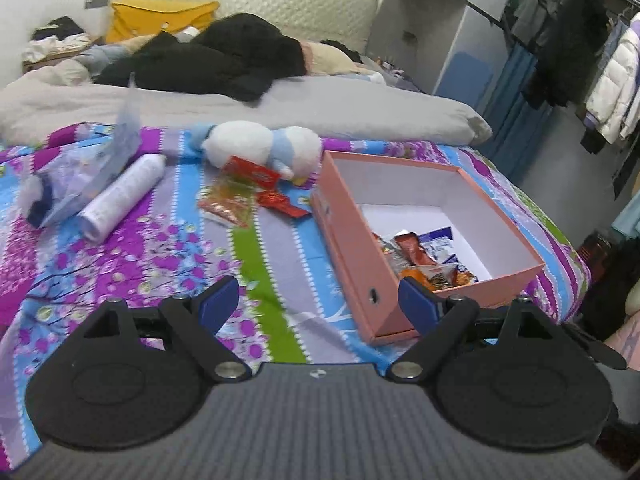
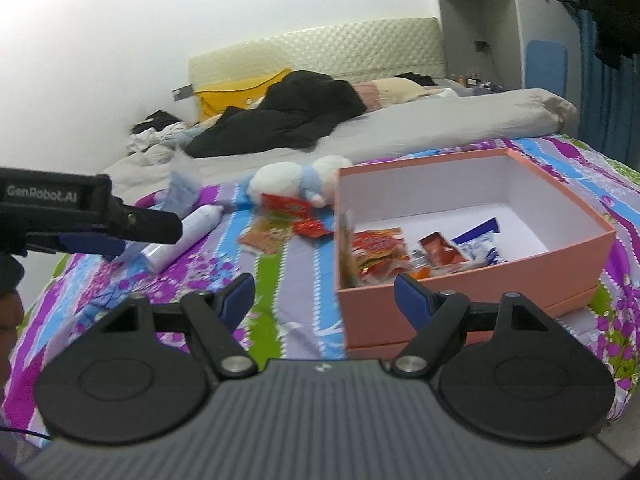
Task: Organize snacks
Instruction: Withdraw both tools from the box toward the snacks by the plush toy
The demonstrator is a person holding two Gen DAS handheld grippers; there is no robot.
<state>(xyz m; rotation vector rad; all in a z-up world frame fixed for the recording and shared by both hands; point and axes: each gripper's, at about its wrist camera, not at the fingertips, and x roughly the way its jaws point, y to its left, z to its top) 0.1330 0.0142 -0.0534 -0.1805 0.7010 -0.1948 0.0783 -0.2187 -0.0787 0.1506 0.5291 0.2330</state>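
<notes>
Right wrist view shows the only clear writing: "GenRobot.AI" in white on the black body of the left tool [image 2: 86, 244], which enters from 9 o'clock with its blue fingers over the bedspread near the white bottle [image 2: 188, 236]. Print on the snack wrappers is too blurred to read.

Both tools hold nothing. The right tool [image 2: 324, 296] has its blue fingers spread wide apart above the bedspread [image 2: 280, 280], its right finger at the near wall of the pink box [image 2: 480, 280]. In the left wrist view the left tool [image 1: 318, 300] is likewise wide apart, its right finger in front of the box's near corner.

The pink box [image 1: 348, 220] sits open at about 3 o'clock on the bed, white inside, with several snack packets [image 2: 384, 252] heaped in its near left part; the far right of its floor is bare. More loose snacks [image 1: 236, 200] lie on the bedspread at about 12 o'clock from the left tool, just left of the box: a red packet [image 1: 250, 172] touching the white plush toy [image 1: 260, 148], an orange-yellow bag and a small red wrapper beside it. A strip of bedspread lies open between the tools and these packets.

The bedspread is striped in purple, blue, green and grey with flowers. Beyond it lie a grey duvet [image 1: 320, 108], black clothing [image 1: 208, 56], a yellow pillow and a quilted cream headboard [image 1: 248, 0]; coats hang at 2 o'clock
</notes>
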